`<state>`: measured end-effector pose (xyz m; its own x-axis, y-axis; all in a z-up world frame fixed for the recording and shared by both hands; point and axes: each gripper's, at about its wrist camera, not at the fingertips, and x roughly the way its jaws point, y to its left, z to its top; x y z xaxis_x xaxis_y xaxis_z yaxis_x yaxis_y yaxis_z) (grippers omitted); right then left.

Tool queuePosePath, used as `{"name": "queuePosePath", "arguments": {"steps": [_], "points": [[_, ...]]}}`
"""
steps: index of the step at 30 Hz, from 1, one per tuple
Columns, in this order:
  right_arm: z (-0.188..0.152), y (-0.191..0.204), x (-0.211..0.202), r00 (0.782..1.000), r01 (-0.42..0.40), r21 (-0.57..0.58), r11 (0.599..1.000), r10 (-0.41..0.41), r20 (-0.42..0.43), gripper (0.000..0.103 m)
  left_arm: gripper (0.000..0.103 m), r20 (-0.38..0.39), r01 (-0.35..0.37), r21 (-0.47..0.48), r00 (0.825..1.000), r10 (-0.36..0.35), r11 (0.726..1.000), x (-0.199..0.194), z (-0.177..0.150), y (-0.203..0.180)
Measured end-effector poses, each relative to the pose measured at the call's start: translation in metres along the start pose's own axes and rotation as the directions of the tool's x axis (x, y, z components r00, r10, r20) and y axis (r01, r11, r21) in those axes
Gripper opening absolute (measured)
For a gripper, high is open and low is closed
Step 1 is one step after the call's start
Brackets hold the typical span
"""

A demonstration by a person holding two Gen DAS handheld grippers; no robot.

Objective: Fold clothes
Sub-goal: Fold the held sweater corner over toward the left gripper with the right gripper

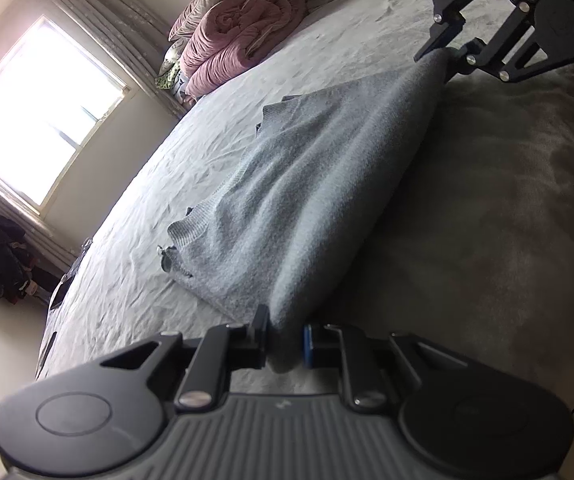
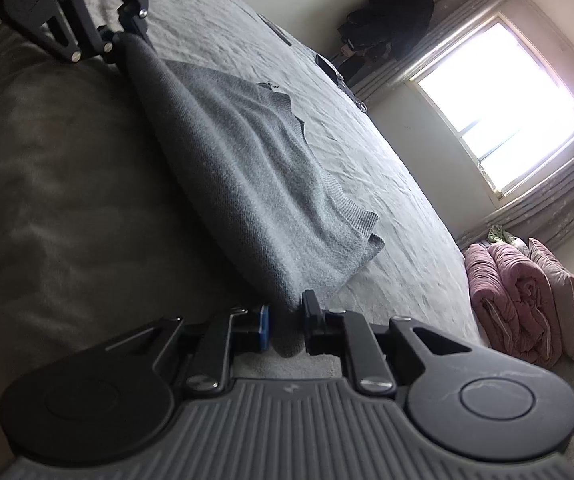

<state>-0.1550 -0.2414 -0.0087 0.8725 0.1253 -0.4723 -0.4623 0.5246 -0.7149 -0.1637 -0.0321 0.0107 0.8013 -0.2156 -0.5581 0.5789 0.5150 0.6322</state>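
Note:
A grey knit sweater (image 1: 303,184) lies partly on the grey bed, stretched between my two grippers and lifted along its near edge. My left gripper (image 1: 285,344) is shut on one corner of the sweater. My right gripper (image 1: 445,54) shows at the upper right of the left wrist view, shut on the other corner. In the right wrist view the sweater (image 2: 247,184) runs from my right gripper (image 2: 287,328) up to my left gripper (image 2: 127,40). The far ribbed hem rests on the sheet.
The bed sheet (image 1: 167,280) spreads to the far side. A pink rolled quilt (image 1: 239,36) and pillows sit at the head of the bed. A bright window (image 1: 43,112) with curtains is beyond. Dark clothes (image 2: 391,20) hang by the wall. A grey-brown bed edge (image 1: 507,220) lies below the sweater.

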Motion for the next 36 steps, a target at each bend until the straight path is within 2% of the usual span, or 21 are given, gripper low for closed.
{"name": "queuePosePath", "arguments": {"steps": [6, 8, 13, 20, 23, 31, 36], "points": [[-0.006, 0.016, 0.002, 1.0, 0.023, -0.123, 0.992, -0.025, -0.018, 0.015, 0.014, -0.008, 0.019, -0.023, 1.0, -0.019, 1.0, 0.001, 0.0, 0.002], [-0.006, 0.012, 0.0, 1.0, 0.012, -0.099, 0.995, -0.014, -0.021, 0.014, 0.014, -0.01, 0.025, -0.049, 1.0, -0.026, 0.998, 0.0, -0.001, 0.005], [0.001, -0.014, -0.013, 1.0, -0.03, 0.06, 0.998, 0.03, 0.004, 0.012, 0.013, 0.022, 0.05, -0.156, 0.999, -0.047, 0.987, -0.006, 0.0, 0.023], [0.007, -0.017, -0.012, 1.0, -0.018, 0.081, 0.997, 0.016, 0.026, 0.012, 0.012, 0.016, 0.101, -0.229, 0.995, -0.1, 0.968, -0.001, 0.0, 0.035], [0.011, -0.03, -0.015, 0.998, -0.015, 0.134, 0.991, 0.007, 0.059, 0.012, 0.012, 0.028, 0.086, -0.254, 0.996, -0.081, 0.963, 0.0, 0.005, 0.044], [0.02, -0.043, -0.008, 0.996, 0.014, 0.161, 0.987, -0.027, 0.08, 0.012, 0.012, 0.06, 0.035, -0.251, 0.998, -0.021, 0.967, 0.002, 0.016, 0.053], [0.026, -0.053, -0.001, 0.995, 0.029, 0.188, 0.982, -0.046, 0.087, 0.012, 0.012, 0.074, 0.012, -0.285, 0.997, 0.01, 0.958, 0.006, 0.024, 0.068]]}}
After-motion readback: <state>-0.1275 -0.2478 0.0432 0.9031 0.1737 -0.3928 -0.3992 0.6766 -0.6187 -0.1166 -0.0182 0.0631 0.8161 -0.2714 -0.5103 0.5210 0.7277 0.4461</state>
